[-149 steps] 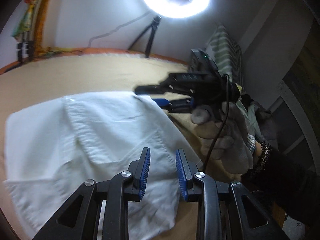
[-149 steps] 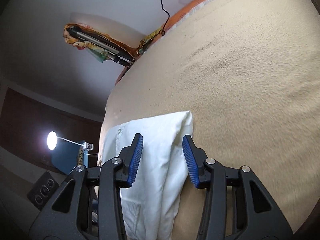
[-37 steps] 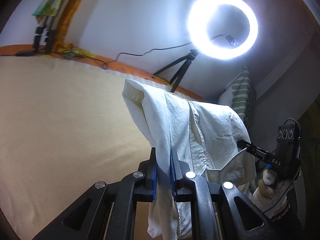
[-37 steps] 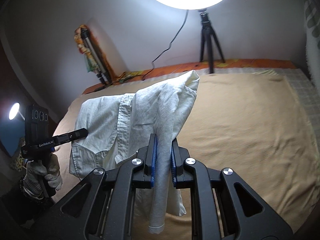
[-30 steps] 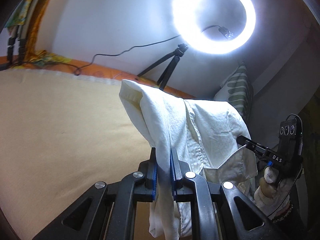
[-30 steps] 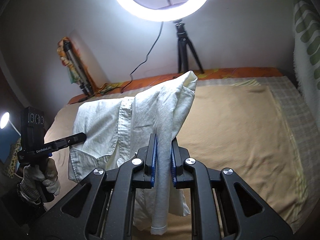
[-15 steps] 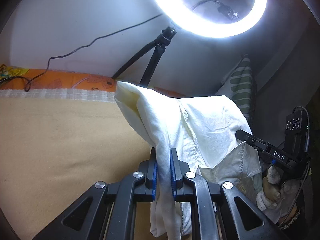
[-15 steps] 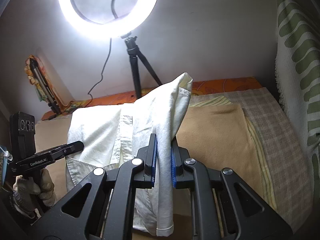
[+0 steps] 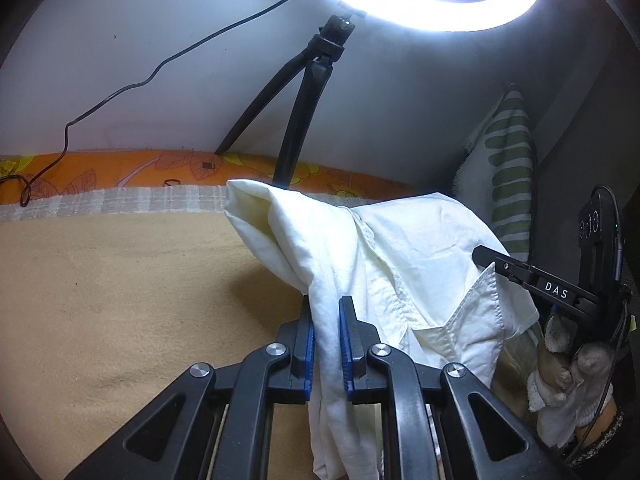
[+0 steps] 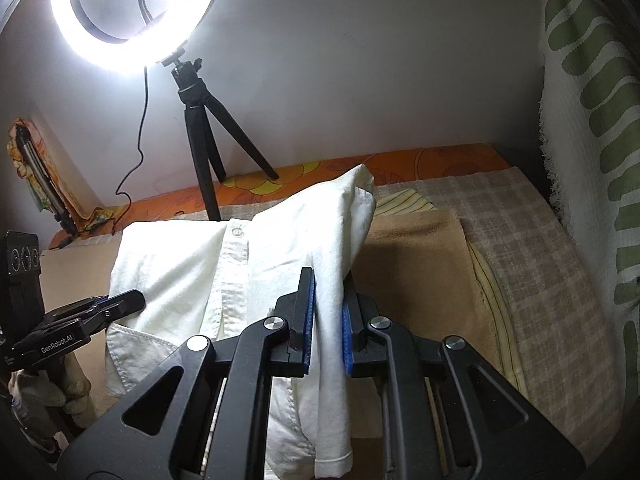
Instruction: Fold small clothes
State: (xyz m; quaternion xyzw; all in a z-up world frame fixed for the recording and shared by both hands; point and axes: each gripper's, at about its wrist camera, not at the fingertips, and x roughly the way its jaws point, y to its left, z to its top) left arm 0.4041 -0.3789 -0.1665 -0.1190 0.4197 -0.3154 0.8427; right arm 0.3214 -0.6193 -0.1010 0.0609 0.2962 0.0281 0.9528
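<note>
A small white button shirt [image 9: 400,264] hangs in the air above the tan bed cover [image 9: 120,300], stretched between both grippers. My left gripper [image 9: 326,344] is shut on a bunched fold at one end, and cloth drapes down between its blue pads. My right gripper [image 10: 326,320] is shut on the other end of the shirt [image 10: 240,264], whose placket and a button face that camera. The right gripper appears at the right of the left wrist view [image 9: 520,276], held by a gloved hand [image 9: 568,384]. The left gripper shows at the left of the right wrist view [image 10: 100,308].
A lit ring light [image 10: 132,12] on a black tripod [image 10: 204,132] stands at the far edge of the bed by the wall. An orange patterned sheet [image 9: 120,168] and a checked blanket [image 10: 540,264] border the cover. A green-striped white cloth [image 10: 592,100] hangs at the right.
Both grippers have carried the hanging shirt toward the ring light and the far end of the bed and slightly lower. The grips have not changed.
</note>
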